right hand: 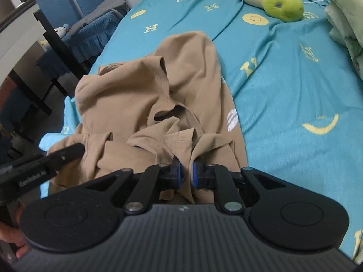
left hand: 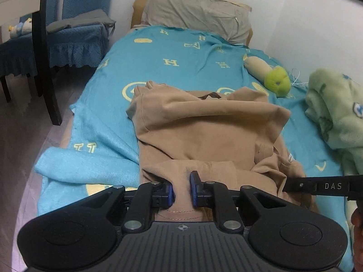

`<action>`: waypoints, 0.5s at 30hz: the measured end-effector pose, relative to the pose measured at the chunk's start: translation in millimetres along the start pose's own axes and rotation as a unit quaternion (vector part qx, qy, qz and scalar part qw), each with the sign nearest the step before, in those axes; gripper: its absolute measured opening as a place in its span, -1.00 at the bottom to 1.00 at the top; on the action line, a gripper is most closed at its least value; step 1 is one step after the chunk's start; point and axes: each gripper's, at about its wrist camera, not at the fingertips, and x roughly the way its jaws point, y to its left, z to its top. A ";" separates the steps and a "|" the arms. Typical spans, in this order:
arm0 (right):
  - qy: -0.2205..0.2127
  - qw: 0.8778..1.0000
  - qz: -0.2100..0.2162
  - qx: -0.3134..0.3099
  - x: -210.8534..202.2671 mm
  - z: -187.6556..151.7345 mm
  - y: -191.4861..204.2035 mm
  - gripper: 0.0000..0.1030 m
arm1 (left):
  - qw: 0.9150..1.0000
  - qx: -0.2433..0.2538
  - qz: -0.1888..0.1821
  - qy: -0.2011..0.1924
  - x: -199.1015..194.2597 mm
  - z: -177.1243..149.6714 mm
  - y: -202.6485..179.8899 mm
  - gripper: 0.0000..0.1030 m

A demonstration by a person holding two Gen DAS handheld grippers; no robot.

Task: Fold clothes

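Note:
A tan shirt [left hand: 204,129] lies crumpled on the blue bed sheet [left hand: 158,68]; it also shows in the right wrist view [right hand: 145,95], with a white logo on one side. My left gripper [left hand: 182,189] is shut on a fold of the shirt's near hem. My right gripper [right hand: 186,172] is shut on another bunched fold of the shirt near the same edge. The right gripper's side shows at the right of the left wrist view [left hand: 317,185]. The left gripper's side shows at the left of the right wrist view [right hand: 45,165].
A green and cream plush toy [left hand: 272,77] lies on the sheet beyond the shirt. A green blanket [left hand: 335,108] is heaped at the right. A grey pillow [left hand: 195,9] leans at the bed head. Blue-covered chairs [left hand: 74,36] and a dark table leg [left hand: 45,63] stand at the left.

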 end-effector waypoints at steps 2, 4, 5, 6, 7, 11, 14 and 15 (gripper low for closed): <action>0.001 1.000 0.000 0.005 -0.7 0.1 -0.1 -0.72 | 1.000 0.003 0.001 -0.002 -1.7 0.6 0.8 -0.67; -0.001 1.000 -0.001 0.003 -5.2 -1.7 1.6 -0.71 | 1.000 0.009 0.005 -0.006 -6.8 1.1 -0.5 -0.59; -0.001 1.000 -0.003 0.001 -7.6 -1.9 2.6 -0.71 | 1.000 0.012 0.009 -0.011 -11.5 2.1 -2.6 -0.50; -0.002 1.000 -0.005 -0.004 -10.2 -1.1 3.6 -0.70 | 1.000 0.016 0.012 -0.016 -17.4 3.4 -5.1 -0.42; -0.004 1.000 -0.007 -0.008 -13.6 -0.5 4.9 -0.69 | 0.999 0.020 0.015 -0.021 -23.3 4.6 -7.7 -0.22; -0.035 0.999 -0.014 -0.018 -36.9 -0.8 10.6 -0.53 | 0.998 0.026 0.023 -0.060 -59.4 2.0 -15.8 0.32; -0.072 0.997 -0.018 -0.023 -59.9 -4.1 11.1 -0.17 | 0.995 0.030 0.026 -0.091 -88.2 -2.9 -21.6 0.59; -0.090 0.996 -0.012 -0.021 -69.6 -5.7 10.4 0.13 | 0.994 0.032 0.026 -0.098 -96.9 -5.2 -24.0 0.60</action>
